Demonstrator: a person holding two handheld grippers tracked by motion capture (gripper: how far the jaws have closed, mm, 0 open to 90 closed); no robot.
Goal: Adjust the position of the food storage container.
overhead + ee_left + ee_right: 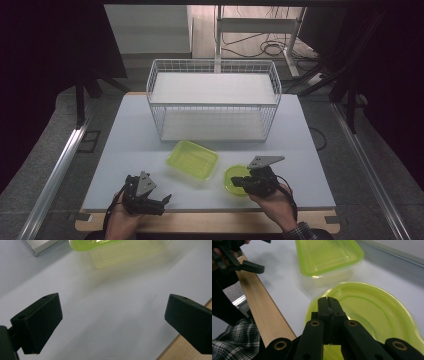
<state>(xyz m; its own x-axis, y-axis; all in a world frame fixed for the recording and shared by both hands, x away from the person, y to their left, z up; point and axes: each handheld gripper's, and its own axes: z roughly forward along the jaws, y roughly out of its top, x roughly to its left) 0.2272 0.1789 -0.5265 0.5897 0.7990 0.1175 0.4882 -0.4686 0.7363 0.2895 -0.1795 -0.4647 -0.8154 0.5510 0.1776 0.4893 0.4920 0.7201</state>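
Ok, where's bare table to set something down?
Free: the table left of the rectangular container, up beside the wire rack; also right of the rack. Crowded: front centre, where container, round plate, left gripper and right gripper sit close.

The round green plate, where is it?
In the high view the round green plate lies near the table's front edge on the right, just right of the rectangular green tub, with the right gripper over it.

Grey floor (dark curtains), cables beyond.
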